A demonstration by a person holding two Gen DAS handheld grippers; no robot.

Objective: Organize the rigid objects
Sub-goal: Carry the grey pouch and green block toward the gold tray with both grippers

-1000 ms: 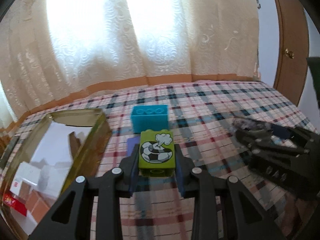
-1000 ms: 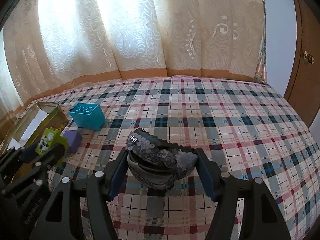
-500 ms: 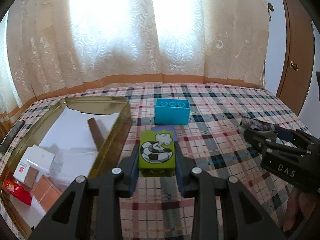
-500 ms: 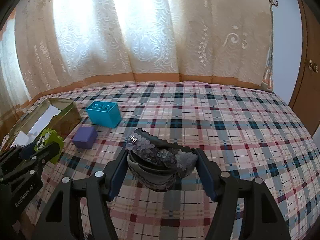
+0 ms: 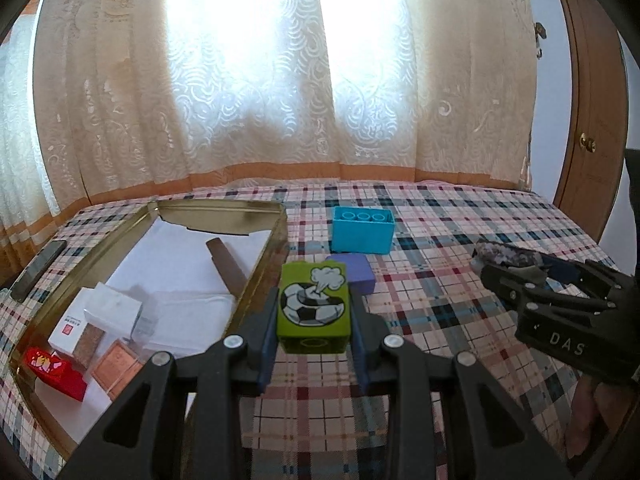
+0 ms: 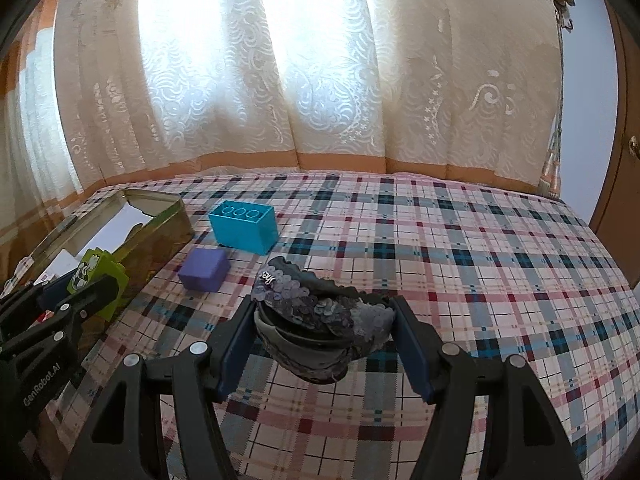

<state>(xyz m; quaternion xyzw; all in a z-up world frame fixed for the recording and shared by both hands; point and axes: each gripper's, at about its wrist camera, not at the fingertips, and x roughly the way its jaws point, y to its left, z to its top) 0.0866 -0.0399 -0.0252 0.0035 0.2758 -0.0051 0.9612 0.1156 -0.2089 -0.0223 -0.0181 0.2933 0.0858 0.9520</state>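
Left gripper [image 5: 314, 346] fingers clench green block [image 5: 313, 306] just right of open gold tin [image 5: 256, 280], presumably for stowing; right gripper [image 6: 324, 344] fingers clasp sequined shoe [image 6: 320, 320] farther right, above the bed.

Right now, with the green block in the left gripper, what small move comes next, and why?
Probably carry the green block a little leftward, over the tin's near wall. The left gripper is shut on it, lifted off the bedspread, and the open tin sits just to its left with bare white lining beyond the wall. The right gripper holds a sequined shoe clear of that path.
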